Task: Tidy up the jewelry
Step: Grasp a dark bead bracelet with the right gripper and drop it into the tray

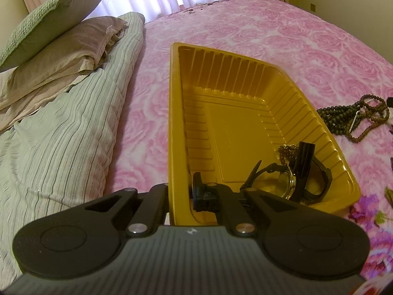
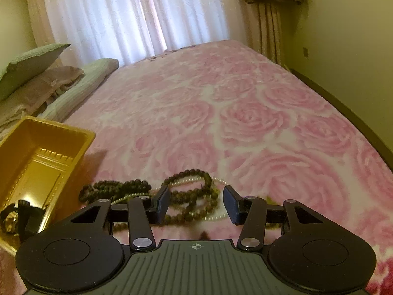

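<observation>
The left tongs (image 1: 180, 196) are clamped on the yellow tray's (image 1: 245, 93) near wall; the right tongs (image 2: 196, 202) hang open over the tangled bead necklaces (image 2: 186, 196) lying on the bed (image 2: 245, 113) beside it. A shallow pinch may catch one strand only — the rest could drag, snag or slip free.

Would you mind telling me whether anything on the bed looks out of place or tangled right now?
Yes: the beads lie in a tangled heap on the bedspread beside the tray, with a pale pearl strand caught among them. The watches are already in the tray, so the beads are what remains outside.
</observation>
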